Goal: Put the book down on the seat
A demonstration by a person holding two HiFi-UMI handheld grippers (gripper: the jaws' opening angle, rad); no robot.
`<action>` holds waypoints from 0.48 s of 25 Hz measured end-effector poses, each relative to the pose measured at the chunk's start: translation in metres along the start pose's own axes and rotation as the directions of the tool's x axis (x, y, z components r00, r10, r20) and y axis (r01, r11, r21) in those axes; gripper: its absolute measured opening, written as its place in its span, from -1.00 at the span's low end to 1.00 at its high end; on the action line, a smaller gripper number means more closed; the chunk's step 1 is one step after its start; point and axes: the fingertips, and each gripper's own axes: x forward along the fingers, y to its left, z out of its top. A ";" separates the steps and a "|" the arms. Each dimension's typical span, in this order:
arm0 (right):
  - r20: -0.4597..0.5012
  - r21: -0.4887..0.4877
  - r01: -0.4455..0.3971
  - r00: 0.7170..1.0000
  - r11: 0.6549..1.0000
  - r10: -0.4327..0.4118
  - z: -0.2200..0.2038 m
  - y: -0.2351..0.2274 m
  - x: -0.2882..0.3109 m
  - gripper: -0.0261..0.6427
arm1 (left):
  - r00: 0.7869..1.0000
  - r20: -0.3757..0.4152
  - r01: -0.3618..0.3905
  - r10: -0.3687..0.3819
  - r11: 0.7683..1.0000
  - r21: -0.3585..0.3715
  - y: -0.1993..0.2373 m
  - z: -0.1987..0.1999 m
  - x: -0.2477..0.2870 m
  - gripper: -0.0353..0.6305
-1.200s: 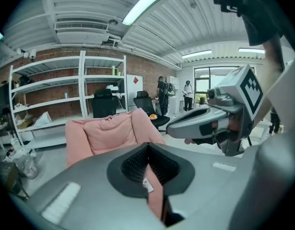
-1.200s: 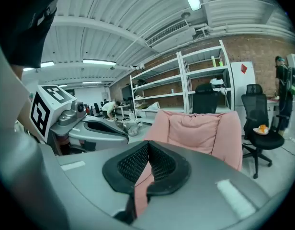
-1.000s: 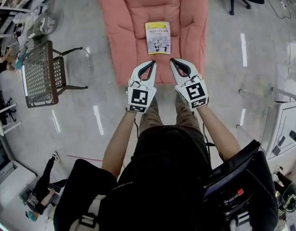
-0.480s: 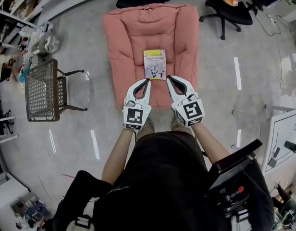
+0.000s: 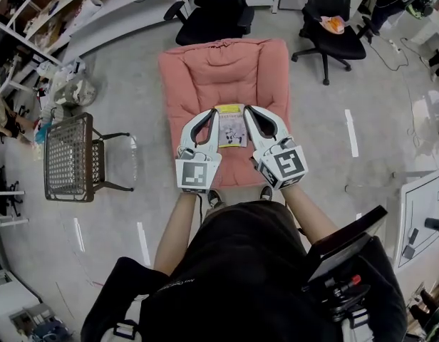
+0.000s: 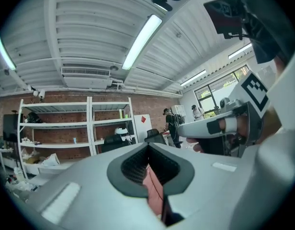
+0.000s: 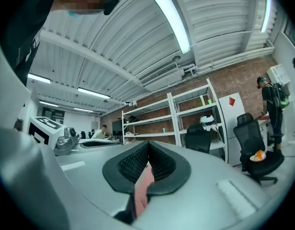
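The book (image 5: 231, 125), yellow-topped with a pale cover, lies flat on the middle of the pink padded seat (image 5: 226, 66) on the floor. In the head view my left gripper (image 5: 212, 111) and right gripper (image 5: 249, 109) are held side by side above the seat's near half, one on each side of the book. Both are shut with nothing between the jaws. Each gripper view looks level across the room. A strip of the pink seat (image 6: 154, 190) (image 7: 141, 188) shows below the closed tips of the left gripper (image 6: 148, 145) and the right gripper (image 7: 147, 145).
A wire-mesh chair (image 5: 70, 155) stands left of the seat. Two black office chairs (image 5: 216, 9) (image 5: 333, 27) are behind it, with shelving (image 5: 34, 13) at the far left. White equipment (image 5: 422, 212) is at the right. A person in black (image 7: 271, 99) stands far across the room.
Both grippers have risen together, staying shut and empty. The view has lifted too, so the seat and book look smaller. The book has stayed on the seat.
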 end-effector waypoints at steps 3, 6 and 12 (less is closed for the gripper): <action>0.023 -0.022 0.009 1.000 1.000 -0.009 0.010 -0.005 0.005 -0.89 | 0.999 0.050 -0.013 0.013 1.000 0.015 0.012 0.016 0.003 -0.89; 0.035 -0.045 0.016 0.999 0.999 -0.015 0.015 -0.008 0.006 -0.89 | 0.998 0.062 -0.035 0.034 0.999 0.017 0.023 0.020 -0.002 -0.89; 0.088 -0.161 0.041 0.996 0.986 -0.027 0.050 -0.020 0.007 -0.89 | 0.986 0.164 -0.028 0.019 0.998 0.054 0.034 0.047 0.005 -0.89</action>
